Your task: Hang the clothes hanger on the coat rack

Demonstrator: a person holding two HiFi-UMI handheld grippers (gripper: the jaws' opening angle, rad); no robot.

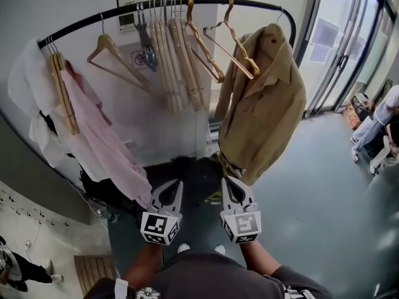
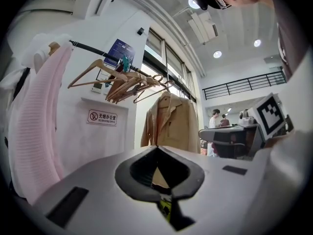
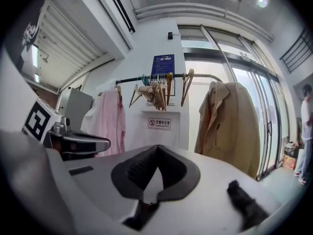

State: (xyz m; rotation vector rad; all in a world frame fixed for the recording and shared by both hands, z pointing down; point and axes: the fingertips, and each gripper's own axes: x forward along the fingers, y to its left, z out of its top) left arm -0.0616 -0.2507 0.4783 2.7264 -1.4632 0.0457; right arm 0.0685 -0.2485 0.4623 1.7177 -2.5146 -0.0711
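Rack [image 1: 212, 0] carries hangers [image 1: 177, 61]; sign [image 3: 159, 123] shows only in gripper views. Left gripper [image 1: 179, 184] and right gripper [image 1: 225, 180] both pressed together, empty.

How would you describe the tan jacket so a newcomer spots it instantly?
Find the black curved rail by the white wall. At its right end in the head view hangs the tan jacket. It's the only tan garment, next to bare wooden hangers, opposite the pink shirt.
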